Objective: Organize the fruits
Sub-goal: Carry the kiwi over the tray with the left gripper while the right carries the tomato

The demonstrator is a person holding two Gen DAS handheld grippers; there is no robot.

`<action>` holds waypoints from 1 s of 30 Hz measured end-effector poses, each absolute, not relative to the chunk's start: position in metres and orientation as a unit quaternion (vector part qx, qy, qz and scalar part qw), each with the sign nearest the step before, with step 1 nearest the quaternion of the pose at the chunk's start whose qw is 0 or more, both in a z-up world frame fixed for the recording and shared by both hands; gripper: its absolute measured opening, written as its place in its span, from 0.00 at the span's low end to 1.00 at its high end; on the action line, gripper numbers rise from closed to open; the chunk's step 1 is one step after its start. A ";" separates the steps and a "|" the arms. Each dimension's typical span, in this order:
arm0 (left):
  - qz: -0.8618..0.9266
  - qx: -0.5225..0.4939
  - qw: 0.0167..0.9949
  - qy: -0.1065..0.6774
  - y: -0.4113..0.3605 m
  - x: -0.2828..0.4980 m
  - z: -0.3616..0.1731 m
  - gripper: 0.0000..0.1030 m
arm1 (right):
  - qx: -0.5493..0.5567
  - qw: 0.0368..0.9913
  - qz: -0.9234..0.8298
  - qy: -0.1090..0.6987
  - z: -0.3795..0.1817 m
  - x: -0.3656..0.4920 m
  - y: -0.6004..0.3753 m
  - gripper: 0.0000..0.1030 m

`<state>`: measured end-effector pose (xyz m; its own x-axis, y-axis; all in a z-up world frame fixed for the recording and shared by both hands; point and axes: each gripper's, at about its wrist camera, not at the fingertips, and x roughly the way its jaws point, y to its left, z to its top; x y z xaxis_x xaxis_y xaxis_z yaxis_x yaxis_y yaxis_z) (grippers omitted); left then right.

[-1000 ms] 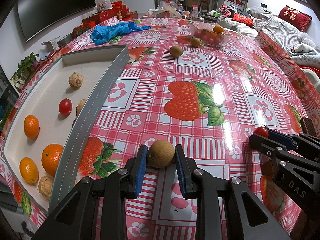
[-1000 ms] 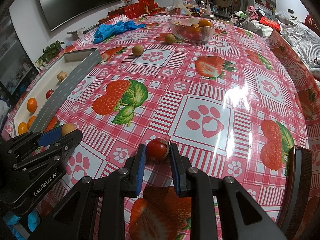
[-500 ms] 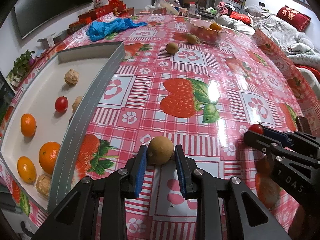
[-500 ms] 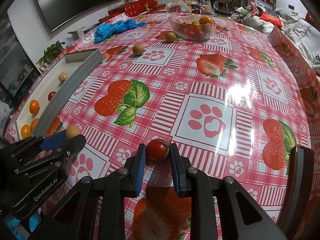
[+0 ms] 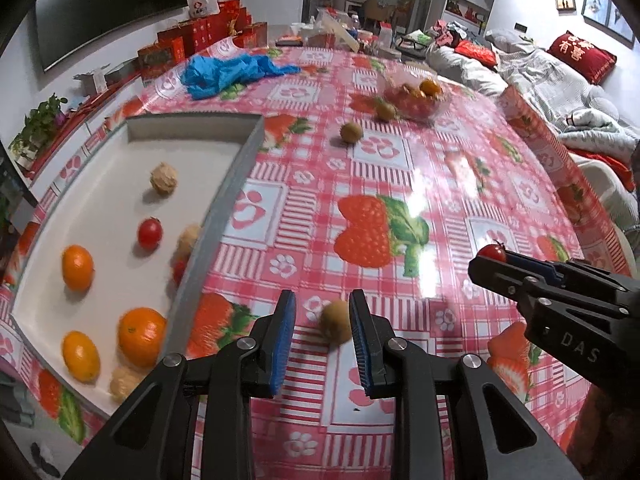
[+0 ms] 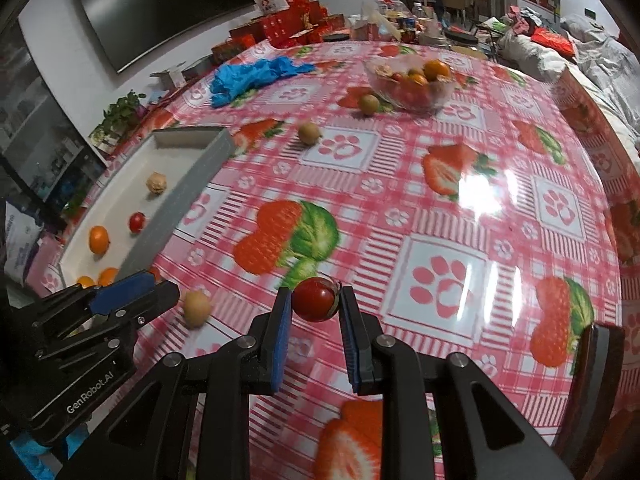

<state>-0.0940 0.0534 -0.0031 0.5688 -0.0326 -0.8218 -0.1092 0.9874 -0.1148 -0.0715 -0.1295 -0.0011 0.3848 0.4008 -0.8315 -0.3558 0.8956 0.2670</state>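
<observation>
Right tongs first: they are clamped on a red cherry tomato, one blue pad on each side of it, right at the tips. In the left wrist view the same tomato sits at the nose of the right tongs, over the right side of the desk.

Now the left tongs, and this one is not clean. The blue pads stand a narrow gap apart and a small brown fruit shows between them, blurred. It sits close against the right pad, with tablecloth plainly visible between it and the left pad. So it is not pinched from both sides. From the right wrist view that brown fruit shows just past the left tongs' tip, low, near the front edge of the desk; whether it rests on the cloth I cannot tell.

Along the left edge lies the grey tray, its long wall running toward the front. Inside it are three oranges, a cherry tomato and a few pale wrinkled fruits.

Toward the far edge stands a glass bowl with fruit in it. Two more brown fruits lie loose on the cloth on its near side, one just beside it and one nearer the tray. A blue crumpled bundle lies at the far left corner.
</observation>
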 end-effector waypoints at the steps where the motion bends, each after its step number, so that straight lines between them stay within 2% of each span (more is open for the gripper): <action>1: 0.024 -0.078 0.883 0.461 0.058 -0.095 0.000 0.28 | 0.023 0.831 0.231 0.506 0.001 -0.070 -0.126 0.25; 19: 0.098 -0.080 0.887 0.445 0.157 -0.092 0.019 0.28 | -0.028 0.806 0.320 0.498 0.045 -0.046 -0.020 0.25; 30: 0.167 -0.102 0.859 0.474 0.226 -0.094 -0.003 0.28 | -0.065 0.746 0.385 0.539 0.023 -0.041 0.078 0.25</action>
<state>-0.0943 0.2258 -0.0027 0.4952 0.1897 -0.8478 -0.3830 0.9236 -0.0171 -0.0410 0.0785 0.0228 0.1226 0.5047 -0.8545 -0.6444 0.6953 0.3183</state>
